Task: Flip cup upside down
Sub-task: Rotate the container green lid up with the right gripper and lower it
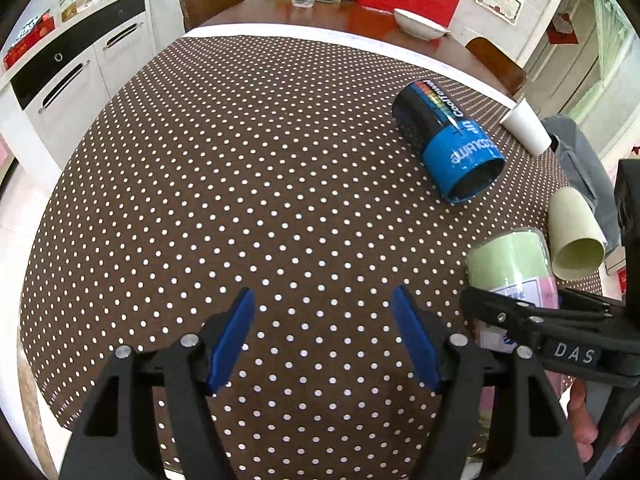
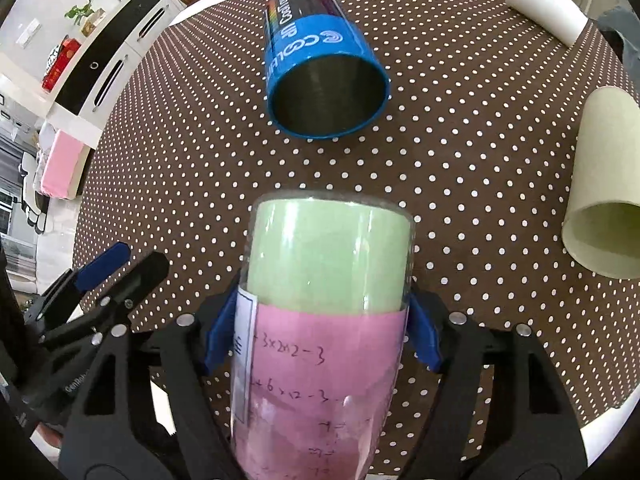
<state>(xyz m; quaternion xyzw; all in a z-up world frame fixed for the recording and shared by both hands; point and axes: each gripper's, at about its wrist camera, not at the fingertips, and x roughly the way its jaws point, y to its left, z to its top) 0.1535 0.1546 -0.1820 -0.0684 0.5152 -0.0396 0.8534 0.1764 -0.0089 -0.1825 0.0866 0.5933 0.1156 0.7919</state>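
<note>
Tongs first: your right tongs (image 2: 322,332) are clamping the clear plastic cup lined with green and pink paper (image 2: 326,312), the blue pads (image 2: 424,340) pressing its sides about where the green band meets the pink, while your left tongs (image 1: 322,340) are hanging spread apart over the brown polka-dot tablecloth (image 1: 240,184) with nothing between them. You are holding the cup with its green end pointing away from you, over the near right part of the table, and the flip looks unfinished. The wall is smooth and glossy, so as you are turning your wrist the cup may be sliding or twisting between the pads; a harder squeeze could be buckling the thin plastic instead. Three other cups are lying on their sides close ahead, the blue and black printed metal cup (image 2: 320,68), the pale green paper cup (image 2: 604,184) and the white paper cup (image 2: 544,0), and a wide swing could be knocking one into a roll. Your left tongs are sitting just beside the held cup and could be catching its rim. You are not seeing which end of the held cup is open, whether any part is touching the cloth, or its near end, which is running out of the right view.
</note>
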